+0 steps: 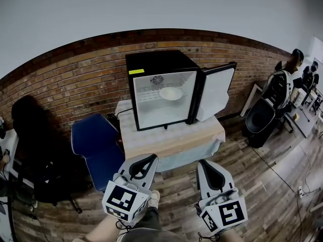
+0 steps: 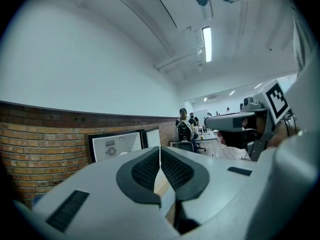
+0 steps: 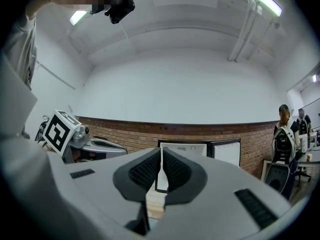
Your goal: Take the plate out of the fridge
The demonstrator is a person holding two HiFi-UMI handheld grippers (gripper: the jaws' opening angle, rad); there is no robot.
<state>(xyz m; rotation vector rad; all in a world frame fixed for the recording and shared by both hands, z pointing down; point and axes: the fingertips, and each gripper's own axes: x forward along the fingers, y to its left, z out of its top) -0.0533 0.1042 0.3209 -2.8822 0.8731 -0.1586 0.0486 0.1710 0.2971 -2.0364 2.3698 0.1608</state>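
You stand well back from the counter (image 1: 174, 137) that runs along the brick wall (image 1: 75, 87), so the step in hand looks like the approach: walk in squarely until the black fridge (image 1: 160, 114) on it is within easy reach. Its door (image 1: 216, 93) is already swung wide to your right, so nothing needs opening; just keep your right arm clear of its edge as you come in. Inside, the wire shelf (image 1: 147, 97) sits in the upper half, and the white plate (image 1: 170, 93) lies flat on it, toward the right of the shelf and untouched. It would be wise to come in level with that shelf, take the near rim of the plate, and lift it slightly before drawing it straight out so it does not drag on the wires. The left hand-held gripper (image 1: 150, 158) and the right hand-held gripper (image 1: 204, 164) are both low in front of you, pointed toward the fridge, each with its pads pressed together and nothing between them, so you will need to spread the jaws of whichever one you use before reaching the rim.
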